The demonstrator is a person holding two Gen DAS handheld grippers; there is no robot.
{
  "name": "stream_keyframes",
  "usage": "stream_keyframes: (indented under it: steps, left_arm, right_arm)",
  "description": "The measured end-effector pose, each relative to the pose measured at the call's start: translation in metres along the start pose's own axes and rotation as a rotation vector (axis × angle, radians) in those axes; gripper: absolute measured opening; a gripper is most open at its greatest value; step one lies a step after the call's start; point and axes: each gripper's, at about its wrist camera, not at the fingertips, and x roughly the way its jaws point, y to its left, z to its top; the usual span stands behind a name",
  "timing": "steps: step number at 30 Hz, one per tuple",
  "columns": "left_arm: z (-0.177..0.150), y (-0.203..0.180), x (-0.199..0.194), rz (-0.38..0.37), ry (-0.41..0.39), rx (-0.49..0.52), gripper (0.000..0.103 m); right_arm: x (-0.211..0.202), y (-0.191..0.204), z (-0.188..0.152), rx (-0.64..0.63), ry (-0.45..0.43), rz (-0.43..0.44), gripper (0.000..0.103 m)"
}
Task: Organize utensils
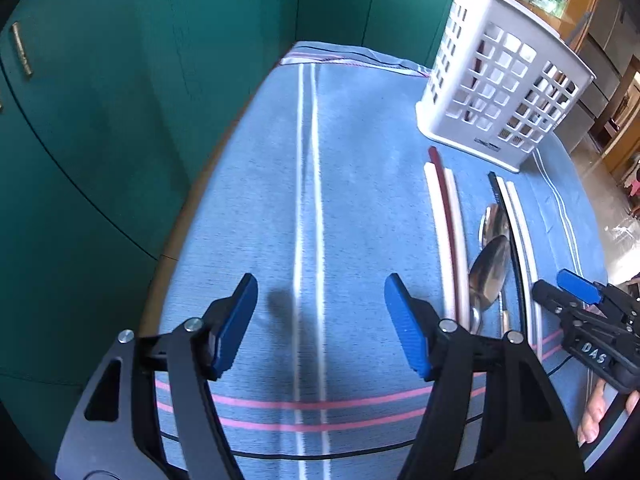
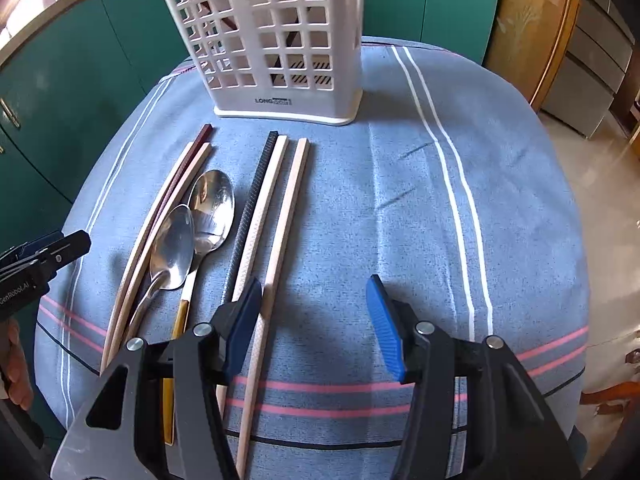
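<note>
Both released: left claw (image 1: 320, 326) over bare striped cloth (image 1: 344, 168), right claw (image 2: 314, 326) low in frame beside chopsticks (image 2: 280, 216). Spoons (image 2: 192, 232) left of centre; white caddy (image 2: 276, 40) upright at top, on worktop.

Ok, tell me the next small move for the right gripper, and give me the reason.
Probably shift the right gripper slightly left and lower it over the rightmost cream chopstick. The gripper is open and holds nothing, and that chopstick lies just beside its left finger on the blue cloth, the nearest loose utensil. The white utensil holder stands upright straight ahead, ready to receive it.
</note>
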Motion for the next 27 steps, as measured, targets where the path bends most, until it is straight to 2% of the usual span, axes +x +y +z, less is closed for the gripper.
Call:
stream_keyframes:
  steps: [3,13,17,22,24,25,27]
  left_arm:
    - [0.000,-0.012,0.002,-0.016,0.002,0.030,0.066]
    - [-0.008,-0.047,0.010,-0.073,0.046,0.127,0.066]
    - [-0.010,-0.052,0.012,-0.042,0.044,0.155,0.065]
    - [-0.006,-0.046,0.013,0.006,0.038,0.133,0.044]
    - [-0.004,-0.042,0.012,0.016,0.035,0.115,0.026]
    - [-0.004,-0.040,0.011,0.015,0.035,0.113,0.022]
    - [-0.004,-0.040,0.011,0.015,0.039,0.117,0.011]
  right_arm:
    - [0.002,-0.005,0.007,0.038,0.000,-0.050,0.053]
    - [-0.004,-0.032,-0.001,0.106,-0.007,-0.029,0.053]
    - [-0.004,-0.032,-0.002,0.109,-0.011,-0.026,0.053]
    - [-0.008,-0.033,-0.005,0.114,-0.013,-0.016,0.053]
    - [-0.008,-0.032,-0.004,0.113,-0.014,-0.017,0.049]
    - [-0.008,-0.032,-0.005,0.111,-0.017,-0.010,0.044]
    - [-0.009,-0.029,-0.006,0.102,-0.009,0.025,0.016]
